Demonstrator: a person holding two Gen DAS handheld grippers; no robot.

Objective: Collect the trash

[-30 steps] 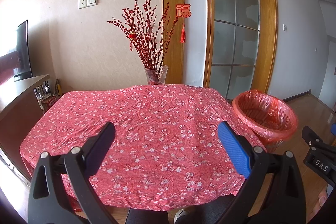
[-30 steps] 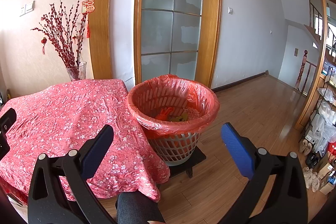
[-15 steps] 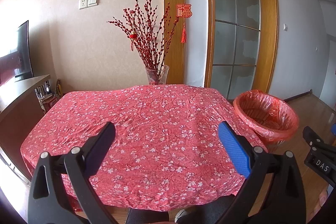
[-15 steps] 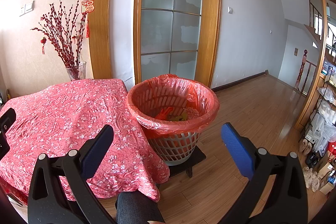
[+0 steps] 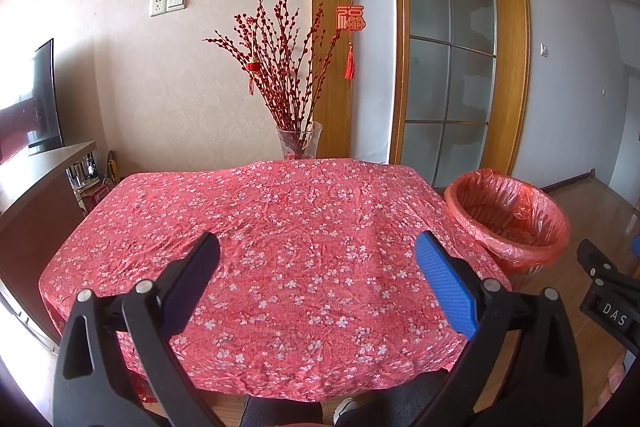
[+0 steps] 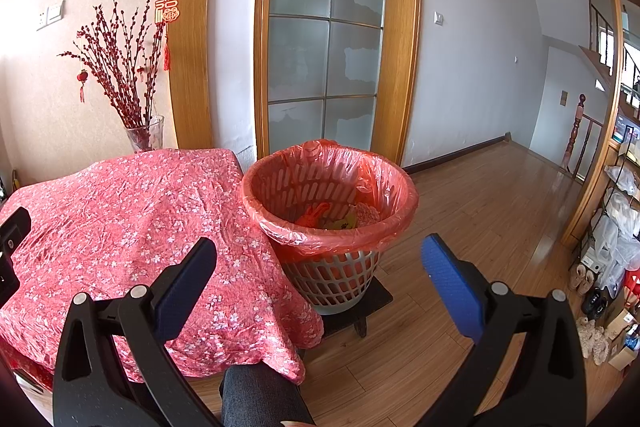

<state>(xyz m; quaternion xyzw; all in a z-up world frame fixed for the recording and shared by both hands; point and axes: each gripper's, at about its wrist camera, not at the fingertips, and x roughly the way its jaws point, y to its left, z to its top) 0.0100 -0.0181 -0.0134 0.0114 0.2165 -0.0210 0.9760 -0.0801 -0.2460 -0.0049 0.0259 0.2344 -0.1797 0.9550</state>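
A white basket with a red plastic liner [image 6: 332,187] stands on a low dark stand right of the table; orange and yellow trash [image 6: 320,217] lies inside it. It also shows in the left wrist view [image 5: 508,223]. My left gripper [image 5: 318,267] is open and empty above the table's red floral cloth [image 5: 280,227], which shows no trash. My right gripper [image 6: 320,267] is open and empty, held in front of the basket. Part of the right gripper shows at the right edge of the left wrist view [image 5: 608,291].
A glass vase of red branches [image 5: 298,143] stands at the table's far edge. A sideboard with a TV [image 5: 36,171] is on the left. A glass door [image 6: 324,39] is behind the basket. Wooden floor [image 6: 480,219] stretches right, with shelves and shoes [image 6: 612,247] at far right.
Both grippers have stayed open and nearly still; the views have shifted only very slightly.
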